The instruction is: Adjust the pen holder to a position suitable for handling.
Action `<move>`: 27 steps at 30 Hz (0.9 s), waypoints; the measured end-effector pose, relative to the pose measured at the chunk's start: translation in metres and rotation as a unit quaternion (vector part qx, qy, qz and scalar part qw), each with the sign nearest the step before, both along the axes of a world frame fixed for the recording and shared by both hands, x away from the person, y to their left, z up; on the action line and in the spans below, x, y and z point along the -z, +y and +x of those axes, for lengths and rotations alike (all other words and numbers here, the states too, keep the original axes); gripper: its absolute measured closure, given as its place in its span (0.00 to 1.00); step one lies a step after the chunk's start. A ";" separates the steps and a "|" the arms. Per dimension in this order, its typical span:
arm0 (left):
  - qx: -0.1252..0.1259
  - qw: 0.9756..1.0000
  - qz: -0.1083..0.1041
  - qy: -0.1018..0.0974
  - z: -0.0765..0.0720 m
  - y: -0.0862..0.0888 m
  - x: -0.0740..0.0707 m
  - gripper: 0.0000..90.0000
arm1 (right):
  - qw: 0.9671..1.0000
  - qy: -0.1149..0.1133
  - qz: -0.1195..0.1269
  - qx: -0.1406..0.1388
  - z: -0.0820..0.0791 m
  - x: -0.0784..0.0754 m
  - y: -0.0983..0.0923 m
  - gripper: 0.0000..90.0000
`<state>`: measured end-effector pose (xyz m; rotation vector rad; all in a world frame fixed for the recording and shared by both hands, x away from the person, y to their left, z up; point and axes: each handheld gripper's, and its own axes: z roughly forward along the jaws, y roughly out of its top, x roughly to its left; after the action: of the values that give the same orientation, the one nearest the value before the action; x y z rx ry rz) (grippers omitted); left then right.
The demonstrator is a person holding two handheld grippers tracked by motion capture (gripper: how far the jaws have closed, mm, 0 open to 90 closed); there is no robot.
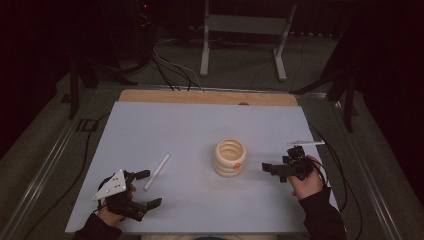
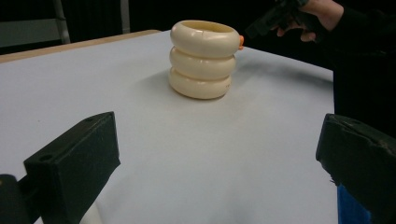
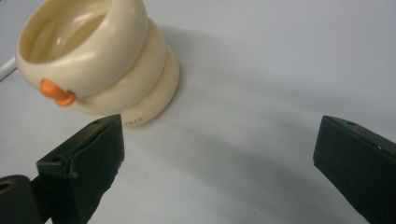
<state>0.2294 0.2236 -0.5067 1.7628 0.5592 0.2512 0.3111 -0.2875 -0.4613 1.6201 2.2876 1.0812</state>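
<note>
The cream ribbed cup (image 1: 230,157) stands mid-surface (image 1: 190,125), a white stick (image 1: 157,171) lying apart near the left tool (image 1: 145,189). Both it and the right tool (image 1: 272,171) gape, empty. Likely next: approach the cup level, straddling its rim squarely.

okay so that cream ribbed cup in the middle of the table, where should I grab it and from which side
Judging by its pose, take the cream ribbed cup at the groove under its top ring, from its right, with the right gripper, which is open beside it. The cup stands upright, so jaws coming in level can close across its round body. Keep clear of the orange tab on the rim.
</note>
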 end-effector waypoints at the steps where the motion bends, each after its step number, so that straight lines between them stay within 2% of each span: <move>1: 0.000 1.000 0.000 0.000 0.000 0.000 0.000 0.00 | 1.000 0.000 0.000 0.000 0.000 0.000 0.000 0.02; 7: 0.000 1.000 0.001 0.001 0.000 0.000 0.000 0.00 | 1.000 -0.019 0.003 0.008 -0.012 0.011 -0.010 0.02; 11: 0.000 1.000 0.000 0.002 0.001 0.000 0.000 0.00 | 0.999 -0.049 -0.010 0.008 -0.020 0.017 -0.015 0.02; 14: 0.000 1.000 0.002 0.002 0.001 0.000 0.001 0.00 | 0.999 -0.049 -0.005 0.004 -0.023 0.020 -0.018 0.02; 15: -0.001 1.000 0.001 0.002 0.001 0.000 0.001 0.00 | 0.999 -0.051 0.003 0.001 -0.026 0.025 -0.020 0.02; 17: -0.002 1.000 0.000 0.003 0.001 0.001 0.001 0.00 | 0.998 -0.057 0.013 0.008 -0.029 0.031 -0.022 0.02; 20: -0.004 1.000 0.000 0.006 0.002 0.001 0.002 0.00 | 0.998 -0.050 0.020 0.011 -0.032 0.041 -0.022 0.02; 27: -0.006 1.000 -0.002 0.009 0.005 0.005 0.003 0.00 | 0.998 -0.066 0.015 0.009 -0.034 0.046 -0.019 0.02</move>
<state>0.2342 0.2285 -0.5095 1.7590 0.5838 0.2422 0.2767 -0.3060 -0.5076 1.5283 2.1802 1.1857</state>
